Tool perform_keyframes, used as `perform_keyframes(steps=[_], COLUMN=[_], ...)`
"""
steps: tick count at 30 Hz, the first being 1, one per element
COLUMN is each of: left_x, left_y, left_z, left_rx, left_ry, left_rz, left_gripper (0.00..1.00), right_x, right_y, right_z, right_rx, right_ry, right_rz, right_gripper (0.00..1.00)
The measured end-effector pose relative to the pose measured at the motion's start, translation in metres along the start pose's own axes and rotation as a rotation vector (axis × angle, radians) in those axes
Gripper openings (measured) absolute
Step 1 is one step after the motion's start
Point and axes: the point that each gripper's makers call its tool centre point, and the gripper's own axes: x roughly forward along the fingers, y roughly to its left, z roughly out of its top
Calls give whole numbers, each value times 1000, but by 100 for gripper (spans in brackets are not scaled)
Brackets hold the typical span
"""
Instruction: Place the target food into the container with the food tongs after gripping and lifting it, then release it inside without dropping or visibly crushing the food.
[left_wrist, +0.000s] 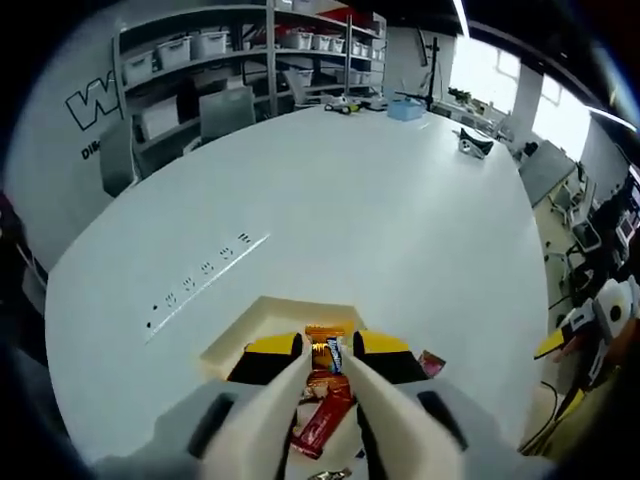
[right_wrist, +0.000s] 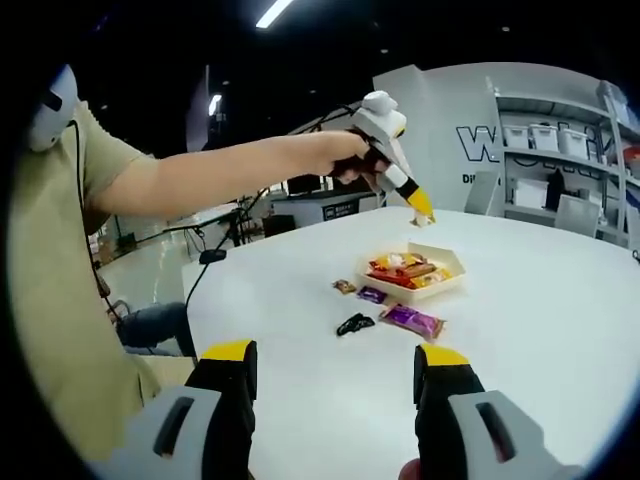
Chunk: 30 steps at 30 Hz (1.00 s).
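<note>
Snack tray on a white table, left gripper above it.

Left gripper (left_wrist: 331, 362) pinches a small wrapped snack (left_wrist: 328, 350) over the cream tray (right_wrist: 452, 266) of packets; loose packets (right_wrist: 412, 320) lie near the tray on the table (right_wrist: 560, 330); right gripper (right_wrist: 334, 368) gapes wide, holding nothing.

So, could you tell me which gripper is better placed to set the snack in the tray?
Left. The left gripper hangs right above the tray, jaws closed on a wrapped snack. The right gripper is open and well short of the tray.
</note>
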Motion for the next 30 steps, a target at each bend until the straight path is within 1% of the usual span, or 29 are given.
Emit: perform_keyframes(steps=[9, 16, 23, 30], left_x=[5, 4, -4, -13], left_y=[0, 2, 2, 0], left_z=[6, 6, 8, 6], left_rx=[6, 17, 24, 33], left_ry=[-7, -4, -12, -11], left_rz=[8, 15, 18, 18], left_gripper=[21, 20, 20, 20], right_x=[0, 0, 2, 3], right_y=[-1, 0, 2, 3], right_z=[0, -2, -1, 0], right_rx=[4, 6, 5, 1], right_ry=[0, 2, 1, 2], right_rz=[-1, -1, 2, 6], right_gripper=[61, 61, 62, 62])
